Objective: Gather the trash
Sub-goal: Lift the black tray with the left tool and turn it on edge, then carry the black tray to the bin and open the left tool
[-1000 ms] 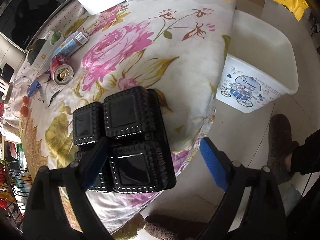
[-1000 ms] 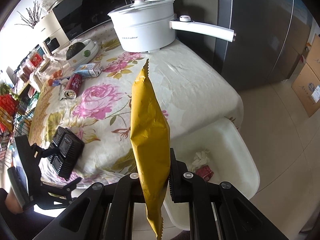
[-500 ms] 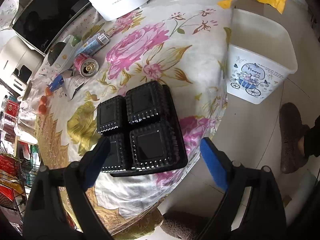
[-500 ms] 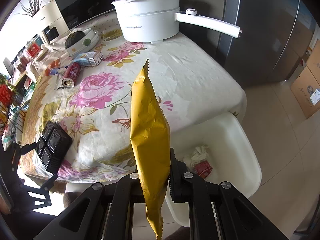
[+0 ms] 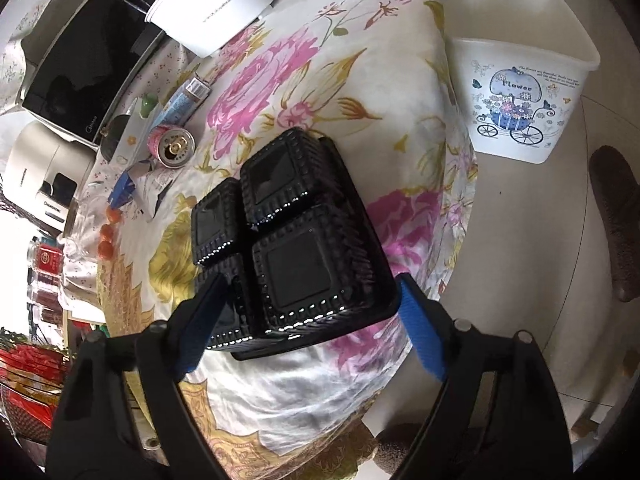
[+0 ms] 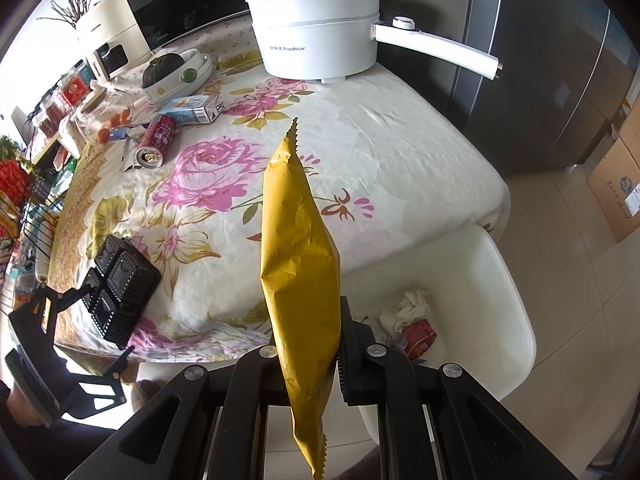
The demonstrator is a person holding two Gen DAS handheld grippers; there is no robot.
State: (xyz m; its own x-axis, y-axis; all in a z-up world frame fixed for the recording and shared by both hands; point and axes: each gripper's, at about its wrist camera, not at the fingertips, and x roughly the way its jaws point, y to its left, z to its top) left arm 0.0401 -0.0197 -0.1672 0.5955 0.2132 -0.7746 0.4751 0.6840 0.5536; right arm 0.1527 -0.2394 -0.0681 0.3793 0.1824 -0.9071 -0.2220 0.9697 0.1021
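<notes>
Right tongs (image 6: 308, 344) clamp a yellow wrapper (image 6: 298, 248) above the bin (image 6: 516, 320); left tongs (image 5: 308, 312), closing, straddle the black tray (image 5: 296, 248), seemingly without contact.

Black left tool (image 5: 308, 316) with blue pads (image 5: 420, 332), silver screws, dark sleeve (image 6: 60, 440)
</notes>
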